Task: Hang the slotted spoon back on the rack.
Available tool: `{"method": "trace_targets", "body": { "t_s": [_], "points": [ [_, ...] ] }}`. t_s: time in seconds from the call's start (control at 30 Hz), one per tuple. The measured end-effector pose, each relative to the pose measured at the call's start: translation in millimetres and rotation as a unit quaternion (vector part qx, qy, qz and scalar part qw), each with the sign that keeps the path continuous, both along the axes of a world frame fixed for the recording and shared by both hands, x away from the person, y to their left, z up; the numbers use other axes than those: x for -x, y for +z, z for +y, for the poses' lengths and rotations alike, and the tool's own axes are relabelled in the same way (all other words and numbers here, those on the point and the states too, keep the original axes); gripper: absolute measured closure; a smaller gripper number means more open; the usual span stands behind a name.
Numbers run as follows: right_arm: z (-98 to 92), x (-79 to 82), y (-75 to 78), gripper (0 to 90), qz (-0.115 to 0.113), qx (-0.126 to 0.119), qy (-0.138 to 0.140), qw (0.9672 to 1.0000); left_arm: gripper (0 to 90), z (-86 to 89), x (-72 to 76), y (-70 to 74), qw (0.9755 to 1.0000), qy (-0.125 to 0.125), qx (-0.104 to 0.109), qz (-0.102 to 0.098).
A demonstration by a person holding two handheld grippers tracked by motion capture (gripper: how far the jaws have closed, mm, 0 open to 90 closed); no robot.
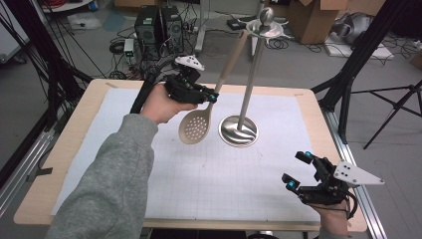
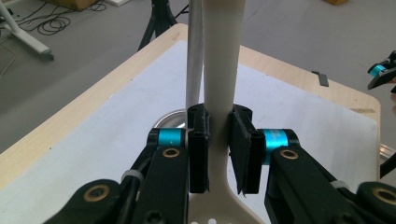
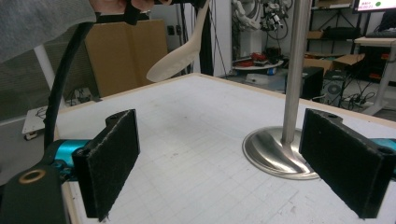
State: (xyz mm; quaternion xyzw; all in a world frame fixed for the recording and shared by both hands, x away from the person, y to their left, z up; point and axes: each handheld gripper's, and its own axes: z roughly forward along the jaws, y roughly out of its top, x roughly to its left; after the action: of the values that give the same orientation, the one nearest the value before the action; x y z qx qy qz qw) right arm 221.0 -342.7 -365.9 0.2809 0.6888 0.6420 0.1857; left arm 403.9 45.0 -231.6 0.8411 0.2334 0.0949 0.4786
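A workshop floor strewn with cables, computer towers (image 1: pixel 159 27) and cardboard boxes (image 1: pixel 318 17) runs behind a wooden bench (image 1: pixel 64 149) topped with a white gridded mat (image 1: pixel 209 174). In the high view, a polished metal stand (image 1: pixel 239 130) rises from a round base just right of the frame's centre, its pole reaching a small dish and ball at the top edge.

The left hand-held gripper (image 1: pixel 211 96) sits in the upper middle of that view, held by a hand (image 1: pixel 161 104) coming out of a grey sleeve (image 1: pixel 109 189) that climbs from the lower left. Its jaws are drawn narrow and clamp the handle of a beige slotted spoon (image 1: pixel 195 127) just above the bowl. The spoon hangs above the mat: its perforated bowl is low and just left of the stand's base, its handle slanting up and right towards the dish at the top of the stand. In the left gripper view (image 2: pixel 217 156) the pads press on both sides of the pale handle (image 2: pixel 222 70), with the stand's pole (image 2: pixel 194 56) close behind it.

The right hand-held gripper (image 1: pixel 298 172) rests at the lower right of the high view, near the bench's front corner, well apart from the spoon. Its jaws stand wide with nothing between them; the right gripper view (image 3: pixel 219 168) looks across bare mat to the stand's base (image 3: pixel 275 154) and the spoon's bowl (image 3: pixel 175 60) in the upper left.
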Motion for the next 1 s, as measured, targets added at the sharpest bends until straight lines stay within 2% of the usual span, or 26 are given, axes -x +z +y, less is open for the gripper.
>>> {"method": "trace_targets", "body": {
  "t_s": [0.53,0.6,0.63,0.8,1.0],
  "points": [
    [-2.5,-1.9,-3.8,11.2,0.007,0.005,-0.005,0.9999,77.5,-15.5,-10.5,-8.9,0.9999,-0.009,-0.001,-0.008],
    [-2.2,-1.4,-3.7,11.2,0.009,0.005,-0.004,0.9999,77.4,-18.3,-11.3,-10.9,0.9999,-0.008,0.007,-0.006],
    [-2.4,-1.8,-3.6,11.2,0.005,0.006,-0.005,1.0000,77.4,-19.2,-11.6,-11.4,0.9999,-0.010,0.005,-0.005],
    [-2.3,-0.5,-3.4,11.2,0.008,0.004,-0.005,0.9999,77.2,-24.2,-13.9,-13.1,0.9999,-0.011,0.005,0.000],
    [-3.1,0.0,-3.2,11.2,0.008,0.005,-0.005,0.9999,77.3,-31.0,-17.2,-15.8,0.9999,-0.007,0.014,0.002]
  ]
}}
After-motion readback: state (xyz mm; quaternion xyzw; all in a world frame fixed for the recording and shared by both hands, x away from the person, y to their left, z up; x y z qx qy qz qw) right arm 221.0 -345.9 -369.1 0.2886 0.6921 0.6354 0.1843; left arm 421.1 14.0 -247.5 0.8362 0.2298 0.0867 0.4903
